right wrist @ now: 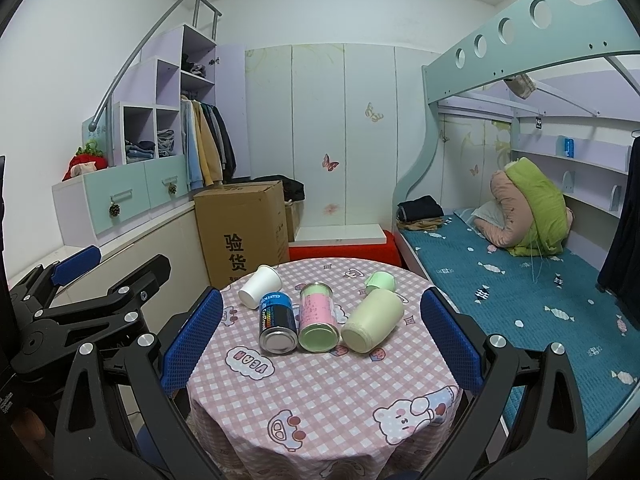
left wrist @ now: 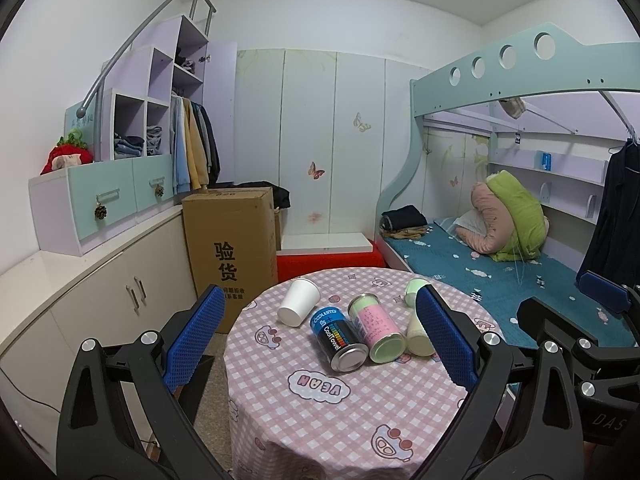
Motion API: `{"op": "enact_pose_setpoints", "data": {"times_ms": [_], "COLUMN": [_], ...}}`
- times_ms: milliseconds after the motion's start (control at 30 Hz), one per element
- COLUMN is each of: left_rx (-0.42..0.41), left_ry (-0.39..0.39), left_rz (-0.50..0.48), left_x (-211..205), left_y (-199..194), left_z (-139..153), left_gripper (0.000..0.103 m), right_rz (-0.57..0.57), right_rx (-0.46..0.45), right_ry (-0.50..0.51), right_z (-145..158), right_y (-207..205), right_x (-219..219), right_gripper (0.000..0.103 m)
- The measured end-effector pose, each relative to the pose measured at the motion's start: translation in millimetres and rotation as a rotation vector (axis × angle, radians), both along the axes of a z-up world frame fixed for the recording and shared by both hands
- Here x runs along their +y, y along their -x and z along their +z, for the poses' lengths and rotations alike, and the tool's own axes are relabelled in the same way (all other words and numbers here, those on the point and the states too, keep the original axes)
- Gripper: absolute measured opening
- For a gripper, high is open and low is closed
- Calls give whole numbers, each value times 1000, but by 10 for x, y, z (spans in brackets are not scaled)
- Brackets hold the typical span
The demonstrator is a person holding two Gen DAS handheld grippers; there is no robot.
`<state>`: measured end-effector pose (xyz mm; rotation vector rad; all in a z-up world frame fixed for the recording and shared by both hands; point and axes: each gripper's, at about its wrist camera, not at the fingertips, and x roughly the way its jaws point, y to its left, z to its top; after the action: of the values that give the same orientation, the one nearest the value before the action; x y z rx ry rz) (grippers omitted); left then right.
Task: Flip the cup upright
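Note:
A white paper cup (left wrist: 299, 302) (right wrist: 260, 286) lies on its side at the far left of a round table with a pink checked cloth (left wrist: 320, 420) (right wrist: 320, 392). Beside it lie a dark blue can (left wrist: 338, 338) (right wrist: 278, 326), a pink and green canister (left wrist: 376, 332) (right wrist: 319, 322) and a pale green cup (right wrist: 373, 320) (left wrist: 418, 338), partly hidden behind my left finger in the left wrist view. A small green lid (right wrist: 381, 281) lies behind them. My left gripper (left wrist: 320, 336) and right gripper (right wrist: 320, 340) are open, empty and short of the objects.
A tall cardboard box (left wrist: 232, 248) (right wrist: 244, 232) stands on the floor behind the table's left. White cabinets (left wrist: 100, 300) run along the left wall. A bunk bed with a teal mattress (right wrist: 520, 292) is on the right. A red stool (left wrist: 328, 262) stands behind the table.

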<state>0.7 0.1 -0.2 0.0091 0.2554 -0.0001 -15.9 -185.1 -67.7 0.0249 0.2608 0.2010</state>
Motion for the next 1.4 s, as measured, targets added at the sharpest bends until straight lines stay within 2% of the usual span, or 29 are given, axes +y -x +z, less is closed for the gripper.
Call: {"op": "enact_pose_setpoints", "data": {"times_ms": [1200,1400], "left_rx": [8,19], "left_ry": [-1,0], "left_rz": [0,-2], "left_x": [41,85], "left_y": [-34,-76], "left_z": [-49,-167], "left_gripper": [97,97], "right_rz": [0,4], "right_rx": [14,24], "right_ry": [-2,-8], "right_z": [-62,-123], "right_y": [-68,-139], "right_x": [42,70], "right_gripper": [96,96]}}
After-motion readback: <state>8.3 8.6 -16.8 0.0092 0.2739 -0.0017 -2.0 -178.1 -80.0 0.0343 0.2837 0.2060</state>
